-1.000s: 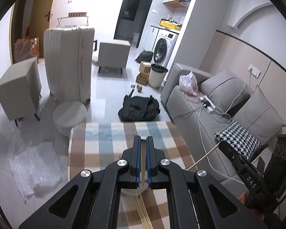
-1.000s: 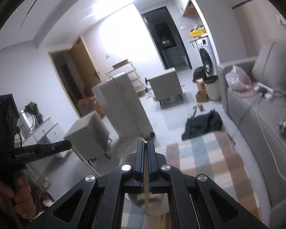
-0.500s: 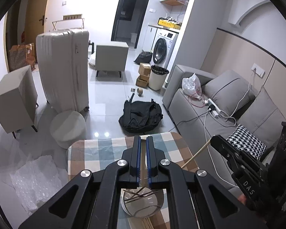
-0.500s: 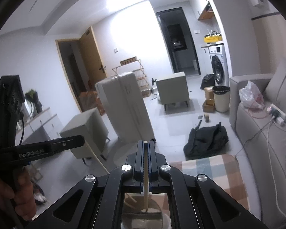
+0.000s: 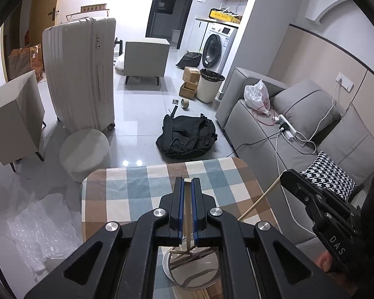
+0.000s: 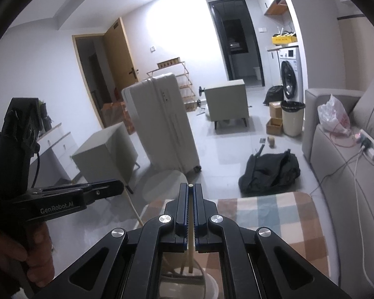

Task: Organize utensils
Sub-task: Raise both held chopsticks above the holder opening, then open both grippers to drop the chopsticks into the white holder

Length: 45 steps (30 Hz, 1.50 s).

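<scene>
Chopsticks, one per gripper: left gripper point(image 5: 186, 186) fingers clenched on a chopstick point(image 5: 187, 214) above a cup point(image 5: 187, 271) at bottom centre; right gripper point(image 6: 191, 191) likewise on another chopstick point(image 6: 191, 254). Left view only: loose sticks inside cup, checked surface point(image 5: 127, 194).

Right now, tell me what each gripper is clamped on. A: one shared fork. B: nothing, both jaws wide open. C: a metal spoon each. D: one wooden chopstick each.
D: the left gripper and the right gripper each pinch a wooden chopstick above the white cup.
</scene>
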Available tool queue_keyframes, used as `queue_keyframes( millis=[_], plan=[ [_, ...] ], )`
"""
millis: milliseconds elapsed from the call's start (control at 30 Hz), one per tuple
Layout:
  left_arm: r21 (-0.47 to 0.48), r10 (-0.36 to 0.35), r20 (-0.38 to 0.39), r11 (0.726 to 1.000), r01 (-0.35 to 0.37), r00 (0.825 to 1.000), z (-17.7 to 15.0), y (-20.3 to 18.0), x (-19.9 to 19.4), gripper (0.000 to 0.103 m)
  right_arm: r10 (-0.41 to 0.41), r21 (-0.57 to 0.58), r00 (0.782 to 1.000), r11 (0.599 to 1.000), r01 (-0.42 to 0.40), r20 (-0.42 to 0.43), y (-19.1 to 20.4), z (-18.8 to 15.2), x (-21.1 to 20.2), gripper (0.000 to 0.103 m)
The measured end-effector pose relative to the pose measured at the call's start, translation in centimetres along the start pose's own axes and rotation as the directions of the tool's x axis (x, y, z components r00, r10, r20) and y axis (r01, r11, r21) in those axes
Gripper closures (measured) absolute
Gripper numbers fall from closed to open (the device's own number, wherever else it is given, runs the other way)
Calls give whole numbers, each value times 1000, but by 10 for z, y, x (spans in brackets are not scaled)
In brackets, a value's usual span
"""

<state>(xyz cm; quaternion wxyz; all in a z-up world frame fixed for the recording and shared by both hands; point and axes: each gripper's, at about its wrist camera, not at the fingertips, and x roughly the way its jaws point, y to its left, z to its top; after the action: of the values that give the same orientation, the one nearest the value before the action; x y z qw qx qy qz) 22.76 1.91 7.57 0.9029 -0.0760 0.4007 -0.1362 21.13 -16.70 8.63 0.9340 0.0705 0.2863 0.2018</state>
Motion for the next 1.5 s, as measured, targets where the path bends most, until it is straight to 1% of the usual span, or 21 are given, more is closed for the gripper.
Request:
queue_keyframes(
  millis=[200, 300, 400, 467, 500, 600, 667, 733, 767, 800, 833, 900, 1000, 1167, 1267, 1400, 1500],
  plan=[
    [17, -20, -28, 1000, 21, 999, -3, -4, 3, 102, 5, 10, 999, 1000, -5, -40, -2, -8, 8, 100],
    [26, -29, -65, 999, 31, 997, -9, -4, 6, 102, 14, 9, 998, 1000, -13, -68, 0, -13, 12, 100],
    [12, -32, -95, 999, 33, 995, -16, -2, 9, 102, 30, 15, 995, 999, -29, -99, 1, -20, 15, 100],
    [10, -39, -116, 999, 41, 992, -19, -2, 12, 102, 26, 16, 993, 1000, -25, -118, 1, -26, 17, 99],
    [12, -42, -127, 999, 44, 991, -21, -3, 13, 102, 30, 26, 991, 999, -27, -132, 0, -30, 18, 98],
    [29, -49, -172, 998, 55, 984, -28, -6, 16, 102, 46, 72, 986, 997, -34, -161, -5, -39, 20, 97],
    [29, -49, -196, 998, 56, 979, -31, -7, 18, 97, 52, 98, 983, 995, -36, -176, -9, -43, 19, 97],
    [22, -49, -205, 998, 55, 978, -32, -7, 15, 80, 45, 106, 984, 994, -27, -175, -11, -45, 14, 97],
    [18, -48, -194, 998, 52, 980, -33, -7, 11, 76, 41, 108, 984, 994, -23, -173, -13, -46, 11, 96],
    [13, -46, -180, 999, 49, 983, -33, -6, 6, 67, 36, 110, 985, 994, -18, -167, -14, -46, 7, 91],
    [11, -41, -170, 999, 43, 985, -34, -5, 3, 59, 28, 113, 987, 994, -10, -160, -15, -46, 2, 82],
    [2, -17, -144, 1000, 17, 989, -33, -5, -7, 54, 16, 125, 989, 992, 3, -144, -17, -46, -8, 75],
    [-18, 14, -119, 1000, -17, 993, -36, -1, -18, 52, 10, 151, 992, 988, 9, -123, -23, -48, -24, 74],
    [-36, 57, -96, 997, -61, 994, -44, -2, -32, 50, 0, 161, 995, 987, 17, -103, -23, -51, -45, 69],
    [-34, 81, -73, 996, -84, 994, -51, -7, -44, 49, 0, 165, 996, 986, 15, -87, -21, -53, -60, 62],
    [-36, 110, -25, 993, -111, 994, -61, -15, -62, 41, 1, 167, 998, 986, 9, -62, -16, -56, -78, 57],
    [-28, 130, 16, 991, -130, 991, -68, -21, -74, 39, 6, 169, 999, 986, 0, -37, -13, -59, -91, 50]
  ],
)
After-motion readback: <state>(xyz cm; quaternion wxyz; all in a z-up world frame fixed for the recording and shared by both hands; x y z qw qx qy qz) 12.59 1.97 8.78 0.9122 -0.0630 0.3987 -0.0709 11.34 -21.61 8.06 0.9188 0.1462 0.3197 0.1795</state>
